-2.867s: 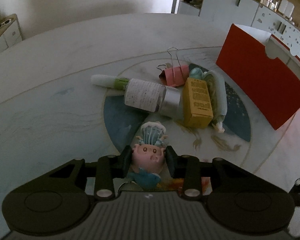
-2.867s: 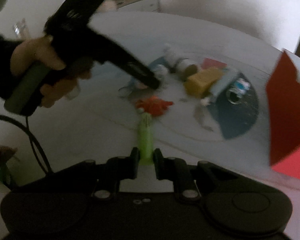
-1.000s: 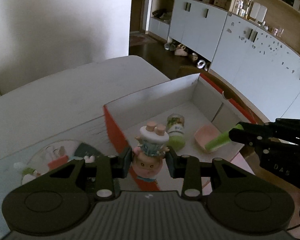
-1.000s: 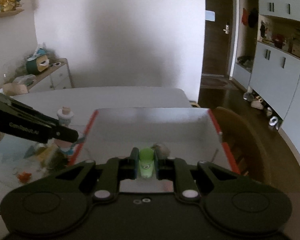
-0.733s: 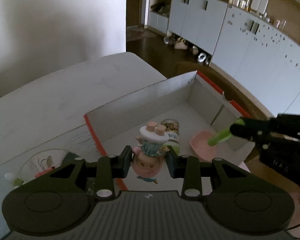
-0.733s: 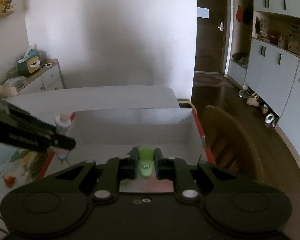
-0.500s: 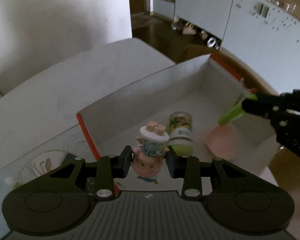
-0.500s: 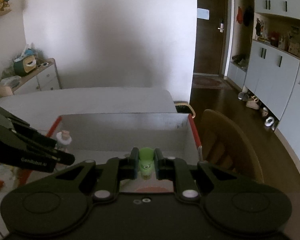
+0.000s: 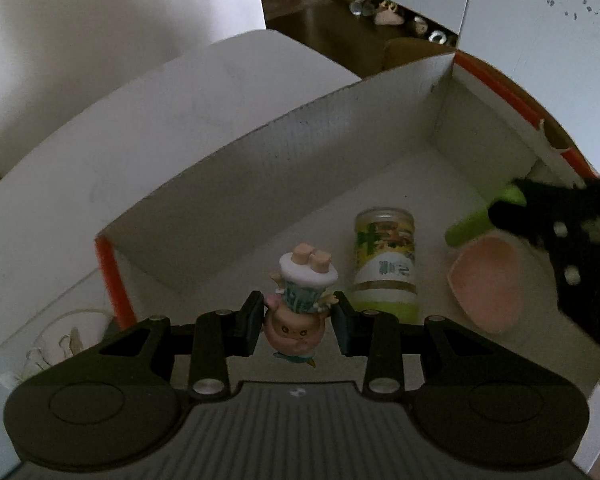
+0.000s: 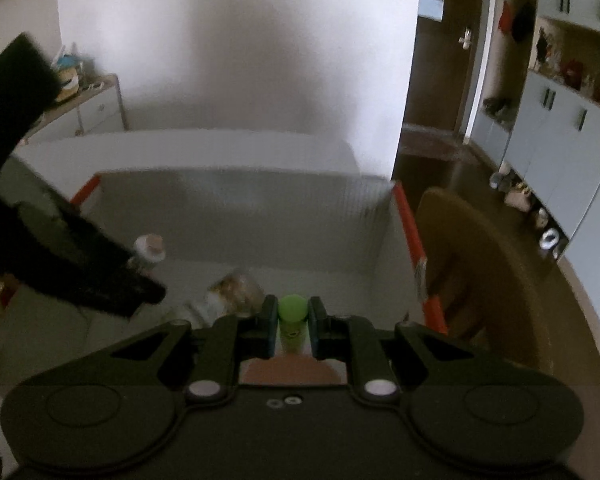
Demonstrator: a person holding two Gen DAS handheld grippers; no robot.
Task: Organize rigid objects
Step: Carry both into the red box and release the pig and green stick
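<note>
Two grips are loaded over one box. Left wrist view: the left gripper (image 9: 298,322) clamps a figurine (image 9: 298,308) above the box (image 9: 340,120) near its orange left corner, a jar (image 9: 384,264) and pink dish (image 9: 486,284) lying on the floor beside it. Released here, the top-heavy figurine would likely topple onto the jar. A second earlier it hung outside the box's left wall.

Right wrist view: the right gripper (image 10: 293,330) pinches a green tube (image 10: 292,320) over the near wall. Both tools crowd together; they could knock. The far wall now sits closer and lower.
</note>
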